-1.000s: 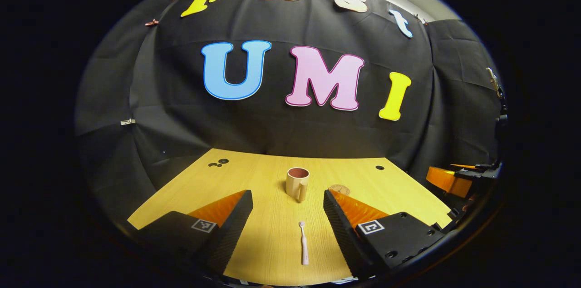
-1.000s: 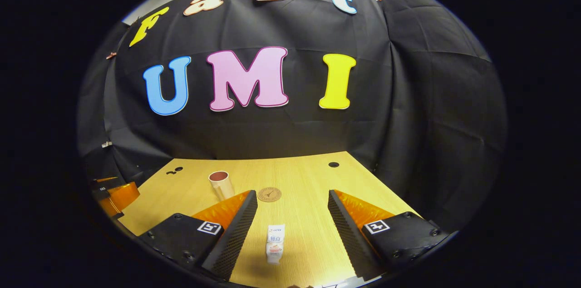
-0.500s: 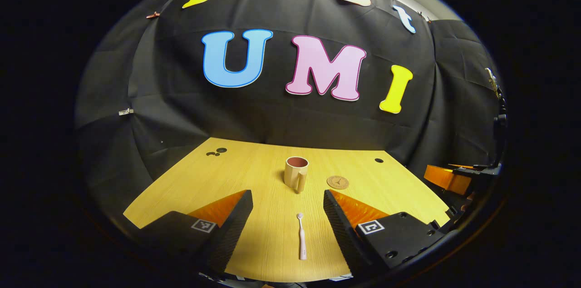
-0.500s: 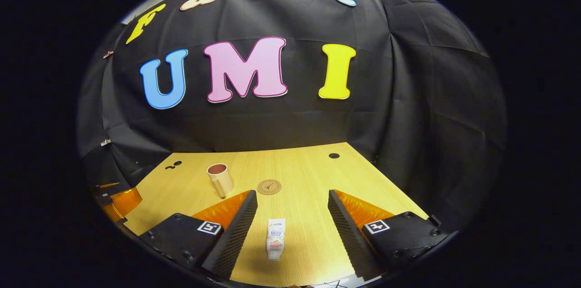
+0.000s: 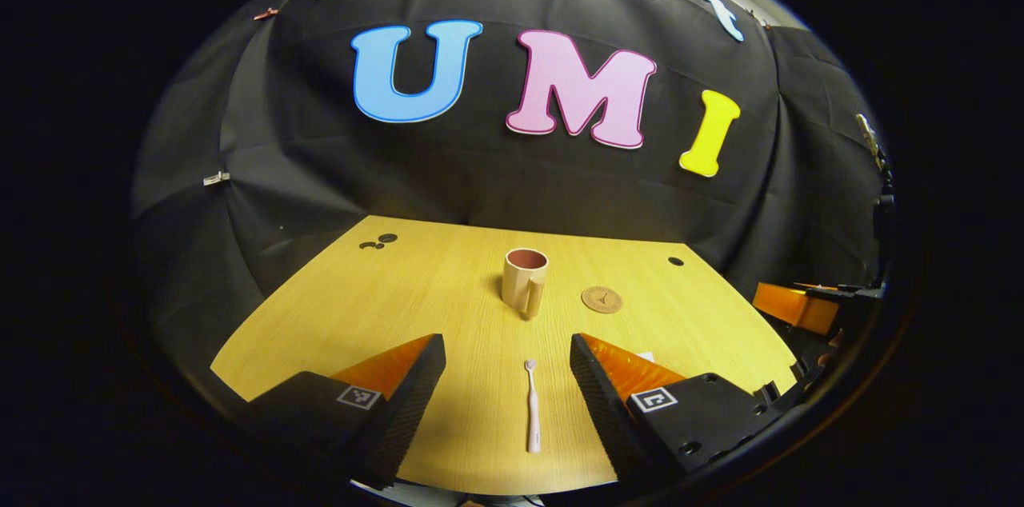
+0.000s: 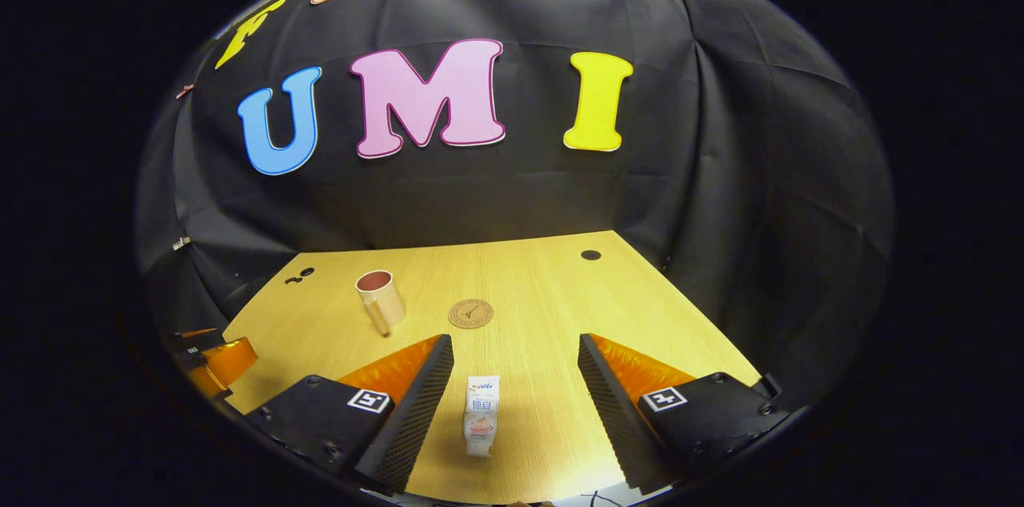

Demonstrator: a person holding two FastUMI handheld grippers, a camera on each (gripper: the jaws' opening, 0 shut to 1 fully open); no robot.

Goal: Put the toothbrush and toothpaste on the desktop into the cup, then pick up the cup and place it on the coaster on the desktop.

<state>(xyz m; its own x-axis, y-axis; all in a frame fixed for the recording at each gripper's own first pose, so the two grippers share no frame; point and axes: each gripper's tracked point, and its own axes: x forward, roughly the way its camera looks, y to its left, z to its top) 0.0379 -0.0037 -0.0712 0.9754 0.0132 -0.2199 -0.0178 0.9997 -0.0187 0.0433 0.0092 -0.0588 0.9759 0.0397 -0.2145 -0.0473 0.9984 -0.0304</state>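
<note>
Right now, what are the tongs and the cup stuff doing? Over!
Left tongs open over toothbrush. Right tongs open over toothpaste. Cup empty, beside coaster. Nothing blocking.

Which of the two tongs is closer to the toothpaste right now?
Right. The right tongs hang open with the toothpaste lying between their fingers; the left tongs sit off to its left, straddling the toothbrush instead.

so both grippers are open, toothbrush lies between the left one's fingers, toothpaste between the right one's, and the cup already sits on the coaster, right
Not quite: the cup stands on the bare desktop, beside the coaster and apart from it, as the right gripper view shows. The rest holds: toothbrush, toothpaste, both grippers open.
</note>
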